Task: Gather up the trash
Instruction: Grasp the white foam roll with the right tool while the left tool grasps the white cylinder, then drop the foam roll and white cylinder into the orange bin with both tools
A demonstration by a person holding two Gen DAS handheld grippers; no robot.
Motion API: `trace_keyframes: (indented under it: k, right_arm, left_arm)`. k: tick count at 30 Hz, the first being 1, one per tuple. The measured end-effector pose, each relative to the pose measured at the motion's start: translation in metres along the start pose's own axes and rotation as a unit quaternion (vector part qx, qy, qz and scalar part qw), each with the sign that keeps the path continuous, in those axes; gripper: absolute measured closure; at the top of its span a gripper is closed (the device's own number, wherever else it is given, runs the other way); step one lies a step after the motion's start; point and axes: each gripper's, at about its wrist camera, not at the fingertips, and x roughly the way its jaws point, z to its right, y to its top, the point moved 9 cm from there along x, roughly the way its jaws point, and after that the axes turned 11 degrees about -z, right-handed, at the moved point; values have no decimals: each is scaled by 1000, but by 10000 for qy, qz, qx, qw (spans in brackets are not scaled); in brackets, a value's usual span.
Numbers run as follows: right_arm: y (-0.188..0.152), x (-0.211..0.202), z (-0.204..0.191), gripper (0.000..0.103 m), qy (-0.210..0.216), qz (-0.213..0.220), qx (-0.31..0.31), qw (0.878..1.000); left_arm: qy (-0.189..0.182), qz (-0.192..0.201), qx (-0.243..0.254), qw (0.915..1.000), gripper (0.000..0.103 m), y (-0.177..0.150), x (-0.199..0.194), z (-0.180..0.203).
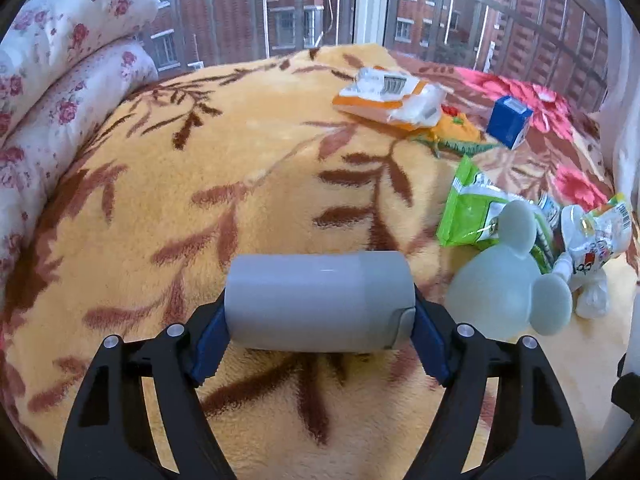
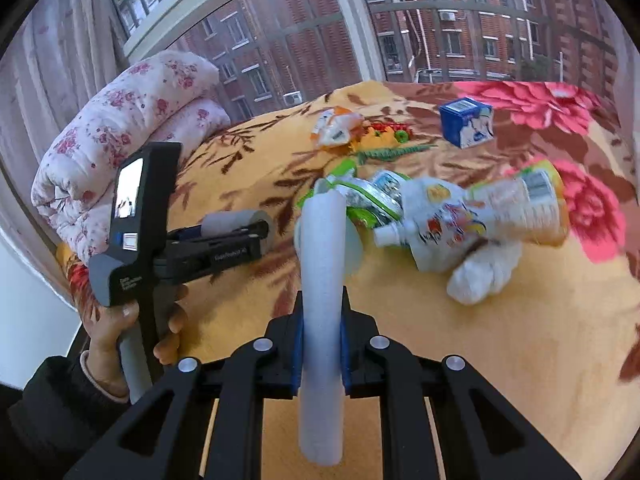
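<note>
Both grippers are occupied, the left gripper (image 1: 320, 336) closed on a grey cylinder (image 1: 320, 300) and the right gripper (image 2: 322, 354) closed on a pale handle (image 2: 322, 280), so the pale scoop (image 1: 504, 280) should slide low under the white pouch (image 2: 436, 220) near the blanket's (image 1: 200, 200) right edge.

My left gripper (image 1: 320, 344) is closed on a grey cylinder (image 1: 320, 300), which lies crosswise between my two fingers; the blue pads (image 1: 208, 344) press on its two ends. My right gripper (image 2: 322, 352) is closed narrow on a pale handle (image 2: 322, 300) that stands upright between the fingers. In the right wrist view my left hand (image 2: 120, 332) wraps the grip of the left gripper, to the left of my right claw.
</note>
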Motion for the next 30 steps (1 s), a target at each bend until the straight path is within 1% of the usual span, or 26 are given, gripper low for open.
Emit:
trace_keyframes:
  k: [6,9,12,15,17,19,22,25,27,28,30]
  right_arm:
    - [-14,-14,-6,89,73,102,-9,9999]
    - [-23,-29,-9,89,112,183,-29,9998]
    - [-39,-49,-11,89,155,265,-81,9995]
    - [-62,-71,-14,89,127,300,-162,9993]
    - [-77,-82,-16,89,99,294,-220,9993]
    - [-96,-94,-17,89,59,287,-278,9992]
    - [-129,-106,-20,89,59,149,-344,9993]
    - [-159,-110,-23,89,14,1,-370,9993]
    - [-174,-111,-24,89,28,-85,-344,9994]
    - [-184,-111,-25,89,6,-137,-333,9994]
    - [-197,-110,-27,89,-23,-220,-310,9993]
  left_arm:
    - [-162,267,-97,9995,28,-6,-25,-3]
    - [-334,402,-97,9986,28,-19,-53,0]
    - [-428,631,90,9970,28,-45,-93,14]
    - [-469,787,300,9953,28,-73,-122,29]
    - [-479,877,477,9938,28,-98,-140,39]
    - [-543,888,668,9923,28,-128,-156,49]
    - [-599,877,904,9902,28,-164,-168,60]
    - [-571,888,1145,9878,28,-198,-174,70]
    - [-627,768,1225,9875,28,-217,-171,75]
    - [-730,671,1274,9869,28,-229,-168,79]
    - [-808,568,1355,9858,28,-245,-165,83]
